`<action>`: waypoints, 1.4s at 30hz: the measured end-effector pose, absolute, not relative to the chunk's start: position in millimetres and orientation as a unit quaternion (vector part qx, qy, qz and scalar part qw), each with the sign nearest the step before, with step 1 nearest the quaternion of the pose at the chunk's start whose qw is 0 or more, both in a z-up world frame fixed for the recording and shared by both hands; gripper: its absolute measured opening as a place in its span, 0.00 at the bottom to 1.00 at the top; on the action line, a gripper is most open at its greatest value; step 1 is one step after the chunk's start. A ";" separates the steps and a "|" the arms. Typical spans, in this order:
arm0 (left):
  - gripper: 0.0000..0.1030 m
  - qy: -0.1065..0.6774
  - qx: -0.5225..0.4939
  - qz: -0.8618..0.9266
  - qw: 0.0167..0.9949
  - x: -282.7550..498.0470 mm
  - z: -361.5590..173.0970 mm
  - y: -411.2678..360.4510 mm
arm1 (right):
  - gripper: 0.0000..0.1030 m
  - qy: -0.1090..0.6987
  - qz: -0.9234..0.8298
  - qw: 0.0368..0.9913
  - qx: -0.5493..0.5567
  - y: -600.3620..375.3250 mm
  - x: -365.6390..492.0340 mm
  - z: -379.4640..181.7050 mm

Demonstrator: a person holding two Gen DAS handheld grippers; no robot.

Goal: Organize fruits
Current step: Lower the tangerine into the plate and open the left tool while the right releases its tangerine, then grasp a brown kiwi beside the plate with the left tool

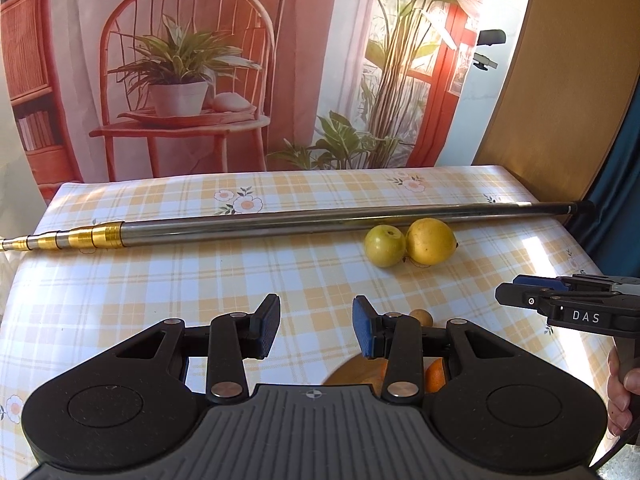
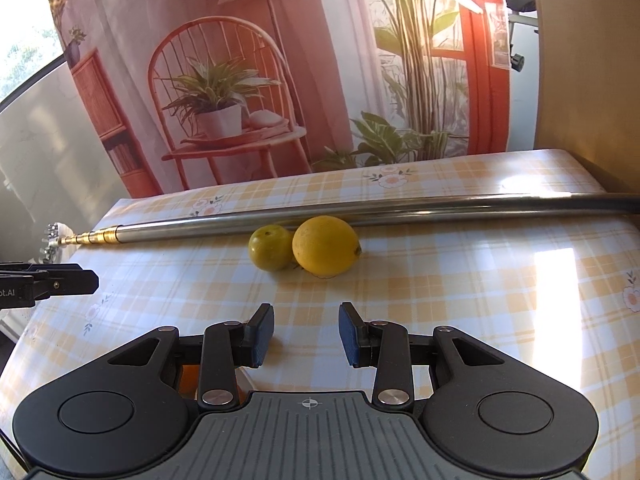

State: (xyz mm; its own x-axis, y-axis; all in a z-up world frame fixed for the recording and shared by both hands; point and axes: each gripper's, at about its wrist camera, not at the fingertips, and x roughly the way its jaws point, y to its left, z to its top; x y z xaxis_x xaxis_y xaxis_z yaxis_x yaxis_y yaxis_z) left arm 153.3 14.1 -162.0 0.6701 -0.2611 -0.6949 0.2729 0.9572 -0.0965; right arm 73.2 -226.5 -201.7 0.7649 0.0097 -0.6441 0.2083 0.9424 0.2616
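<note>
behind the counter hangs a printed backdrop of chair and plants. across the checked cloth lies a telescopic pole; just before it a lemon touches a green fruit. left gripper and right gripper hover with jaws apart, empty.

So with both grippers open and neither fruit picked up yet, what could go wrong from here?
1. The lemon and the green fruit touch each other; closing on one may nudge the other and set it rolling.
2. Both sit right against the metal pole, so a finger reaching behind them could hit it.
3. The right gripper and left gripper hover close side by side and might collide if both go for the same fruit.
</note>
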 end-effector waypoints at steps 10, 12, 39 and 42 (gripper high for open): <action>0.41 0.398 0.033 -0.195 0.896 170.6 -179.0 -32.7 | 0.32 0.337 -0.061 0.923 0.174 -237.7 75.4 -208.0; 0.41 0.408 0.042 -0.206 0.889 174.8 -186.9 -43.9 | 0.32 0.338 -0.064 0.922 0.180 -240.7 75.6 -210.7; 0.26 0.488 0.047 -0.246 0.836 216.9 -246.2 -90.0 | 0.32 0.355 -0.078 0.908 0.210 -271.1 90.2 -240.7; 0.26 0.485 0.050 -0.245 0.838 215.4 -245.8 -88.7 | 0.32 0.357 -0.078 0.907 0.210 -271.4 91.6 -242.4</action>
